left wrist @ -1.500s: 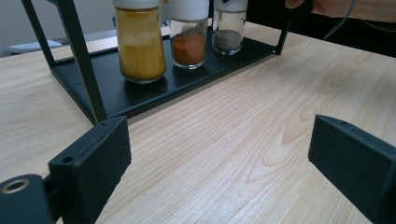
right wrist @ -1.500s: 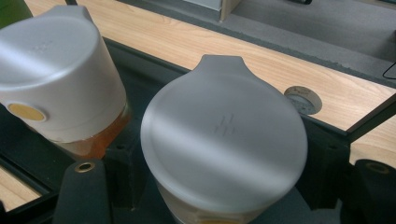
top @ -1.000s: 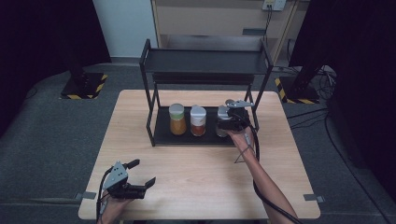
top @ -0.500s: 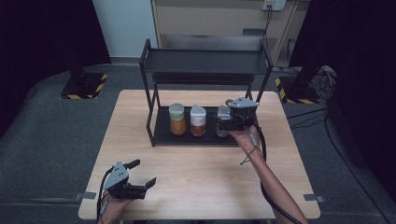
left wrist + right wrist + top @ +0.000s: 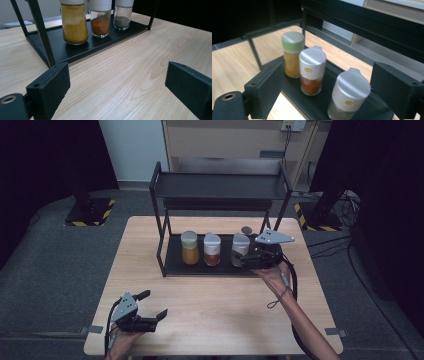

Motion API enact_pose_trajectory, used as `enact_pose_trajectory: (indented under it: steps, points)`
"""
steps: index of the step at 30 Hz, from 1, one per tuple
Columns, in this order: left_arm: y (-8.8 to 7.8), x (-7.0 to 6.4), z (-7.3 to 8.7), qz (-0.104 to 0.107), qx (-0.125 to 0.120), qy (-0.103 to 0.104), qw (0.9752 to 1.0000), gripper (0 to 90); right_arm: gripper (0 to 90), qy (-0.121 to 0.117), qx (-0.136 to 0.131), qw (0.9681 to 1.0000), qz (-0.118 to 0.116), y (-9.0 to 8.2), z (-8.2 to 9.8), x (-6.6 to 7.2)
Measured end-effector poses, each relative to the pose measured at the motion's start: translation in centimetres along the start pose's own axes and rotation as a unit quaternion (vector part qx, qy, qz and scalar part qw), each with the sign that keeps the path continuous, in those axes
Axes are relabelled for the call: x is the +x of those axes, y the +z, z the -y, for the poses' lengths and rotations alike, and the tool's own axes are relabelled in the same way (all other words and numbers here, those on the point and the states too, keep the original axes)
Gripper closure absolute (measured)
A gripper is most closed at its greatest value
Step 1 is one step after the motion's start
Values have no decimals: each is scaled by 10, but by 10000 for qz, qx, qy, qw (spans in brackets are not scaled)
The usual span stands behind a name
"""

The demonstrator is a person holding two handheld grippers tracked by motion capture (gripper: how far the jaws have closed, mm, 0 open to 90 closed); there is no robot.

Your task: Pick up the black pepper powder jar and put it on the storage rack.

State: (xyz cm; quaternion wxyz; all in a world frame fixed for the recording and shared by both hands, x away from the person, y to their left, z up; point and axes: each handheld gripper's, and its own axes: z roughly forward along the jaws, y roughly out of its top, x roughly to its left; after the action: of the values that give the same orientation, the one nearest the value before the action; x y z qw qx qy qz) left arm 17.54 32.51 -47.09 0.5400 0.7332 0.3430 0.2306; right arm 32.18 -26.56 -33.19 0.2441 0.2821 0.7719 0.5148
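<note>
So the right gripper [image 5: 246, 261] is parked just beside the rightmost spice jar [image 5: 240, 249], the one with the grey powder, on the bottom tray of the black rack [image 5: 172, 262]. Its jaws have just been opening, and in the right gripper view they stand wide with that jar [image 5: 348, 96] between them and a visible gap on both sides, so nothing is being squeezed. Looks to me like the jar has just been set down next to the red one [image 5: 212, 249] and the orange one [image 5: 190, 247], though the high view is too small to be sure the pads are fully clear. Left gripper [image 5: 152, 309] sits at the near edge of the table [image 5: 210, 310], spread open and holding nothing. Next move calls for backing straight out without clipping the lid or the rack post.
</note>
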Motion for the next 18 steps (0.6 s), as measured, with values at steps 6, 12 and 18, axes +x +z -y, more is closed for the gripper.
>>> enact_pose_trajectory:
  steps: [6, 12, 18]
  points:
    - [0, 0, 0, 15, 8, 16, 10000, 54, 123, -94, -120, 9999, -82, -12, 3, 6]
    - [-1, 0, 0, 25, 3, 29, 10000, 54, 122, -194, -247, 9993, -180, -27, 8, 15]
    - [-2, 0, 1, 22, -6, 8, 10000, 54, 119, -289, -324, 9987, -266, -42, 11, 23]
